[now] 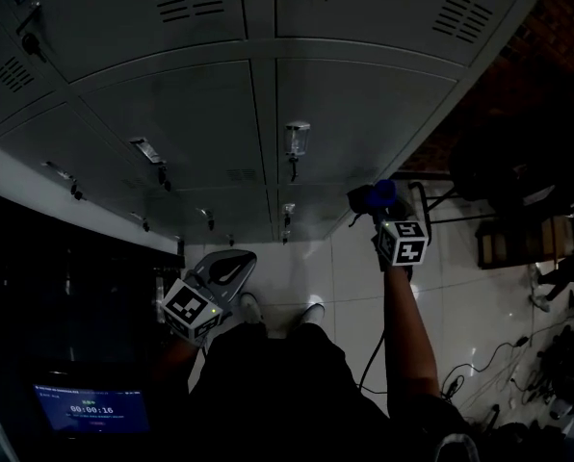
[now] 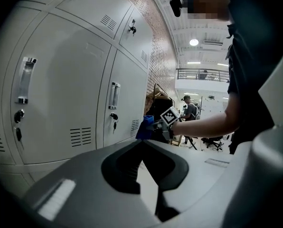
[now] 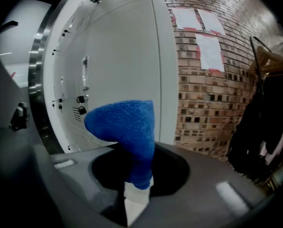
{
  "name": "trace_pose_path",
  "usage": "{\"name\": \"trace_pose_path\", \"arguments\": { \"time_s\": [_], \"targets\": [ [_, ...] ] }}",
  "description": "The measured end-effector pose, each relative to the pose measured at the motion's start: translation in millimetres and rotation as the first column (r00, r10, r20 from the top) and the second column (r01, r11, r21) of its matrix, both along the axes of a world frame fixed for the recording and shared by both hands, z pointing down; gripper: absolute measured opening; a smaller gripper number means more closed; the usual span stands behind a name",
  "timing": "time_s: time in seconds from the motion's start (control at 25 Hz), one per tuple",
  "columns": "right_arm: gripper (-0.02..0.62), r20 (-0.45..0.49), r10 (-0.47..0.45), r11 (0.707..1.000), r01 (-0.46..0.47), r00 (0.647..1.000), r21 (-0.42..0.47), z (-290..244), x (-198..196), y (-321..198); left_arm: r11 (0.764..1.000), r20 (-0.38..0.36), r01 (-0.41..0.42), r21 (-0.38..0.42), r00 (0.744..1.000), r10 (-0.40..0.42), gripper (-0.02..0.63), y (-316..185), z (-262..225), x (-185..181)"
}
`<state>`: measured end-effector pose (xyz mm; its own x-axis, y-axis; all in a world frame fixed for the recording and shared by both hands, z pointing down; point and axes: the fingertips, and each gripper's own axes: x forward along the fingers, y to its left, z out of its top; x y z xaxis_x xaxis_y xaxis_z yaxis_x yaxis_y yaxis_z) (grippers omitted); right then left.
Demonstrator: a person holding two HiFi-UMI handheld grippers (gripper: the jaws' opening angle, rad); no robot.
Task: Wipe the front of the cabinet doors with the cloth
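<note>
Grey metal cabinet doors [image 1: 354,114] with handles and key locks fill the upper head view. My right gripper [image 1: 383,210] is raised in front of the rightmost door and is shut on a blue cloth [image 1: 381,192]. In the right gripper view the cloth [image 3: 127,132] bulges up out of the right gripper [image 3: 137,177], close to the white door [image 3: 122,61]; whether it touches I cannot tell. My left gripper [image 1: 224,275] hangs low at the left, away from the doors. Its tips meet, shut on nothing [image 2: 142,141], and it looks along the doors [image 2: 65,94] towards the cloth [image 2: 145,127].
A brick wall [image 3: 212,89] with paper sheets adjoins the cabinets on the right, with dark clothes on a rack [image 3: 269,118]. Chairs and cables [image 1: 518,229] lie on the floor at right. A lit screen [image 1: 90,407] sits at lower left. A person [image 2: 191,110] stands far off.
</note>
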<state>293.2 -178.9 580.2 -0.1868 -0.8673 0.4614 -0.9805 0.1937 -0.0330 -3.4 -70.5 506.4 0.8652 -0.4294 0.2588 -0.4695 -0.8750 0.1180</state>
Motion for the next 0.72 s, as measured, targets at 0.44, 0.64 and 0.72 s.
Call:
{"name": "trace_pose_path", "arguments": {
  "time_s": [0.44,0.64,0.72],
  "targets": [
    [0.08,0.084,-0.342,0.924,0.319,0.936,0.21,-114.9,-125.3,93.1,0.996,-0.063,-0.055,0.074,0.996,0.06,0.006,-16.8,-35.6,13.7],
    [0.08,0.078,-0.431,0.882,0.401,0.899,0.245,-142.3,-174.0,115.8,0.992,-0.081,-0.07,0.104,0.994,0.079,0.006,-16.4,-50.5,14.8],
    [0.08,0.064,-0.468,0.86,0.437,0.882,0.264,-149.5,-196.4,122.0,0.992,-0.086,-0.069,0.106,0.993,0.079,0.006,-15.5,-59.1,12.0]
  ]
}}
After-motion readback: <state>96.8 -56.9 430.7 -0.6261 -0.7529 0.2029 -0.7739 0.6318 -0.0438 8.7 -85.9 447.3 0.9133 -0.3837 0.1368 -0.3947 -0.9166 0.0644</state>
